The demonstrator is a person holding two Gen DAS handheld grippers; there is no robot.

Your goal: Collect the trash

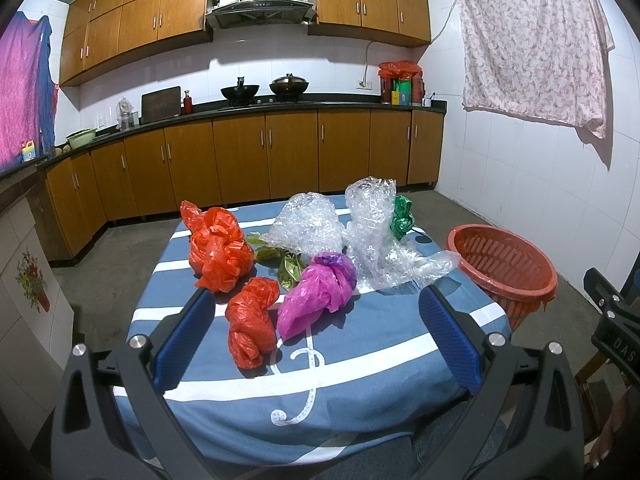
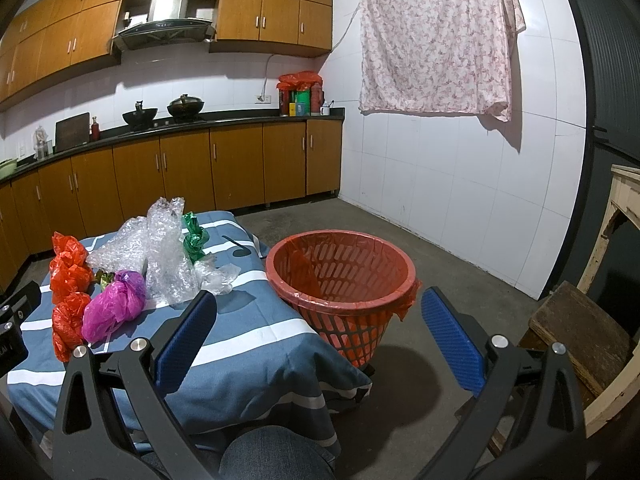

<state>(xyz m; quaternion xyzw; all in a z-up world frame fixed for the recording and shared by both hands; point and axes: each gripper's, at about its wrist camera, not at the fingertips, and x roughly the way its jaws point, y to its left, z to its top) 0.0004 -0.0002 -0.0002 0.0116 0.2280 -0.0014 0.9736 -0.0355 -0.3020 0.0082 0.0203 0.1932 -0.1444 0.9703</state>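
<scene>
Both tongs, left tongs [image 1: 316, 334] and right tongs [image 2: 320, 336], gape wide with ribbed blue pads, holding nothing. Crumpled red bags [image 1: 252, 320], a glossy magenta bag [image 1: 316, 292] and crinkly bubble wrap [image 1: 376, 236] lie on the striped cloth worktop [image 1: 360, 360]. Beside it stands a slatted red plastic basket [image 2: 344, 280].

You're facing wooden kitchen cabinets [image 1: 240, 156] under a dark counter [image 1: 280, 106]. White tiled wall [image 2: 440, 184] right, floral sheet [image 2: 436, 36] hung on it. Concrete floor [image 2: 460, 276].
</scene>
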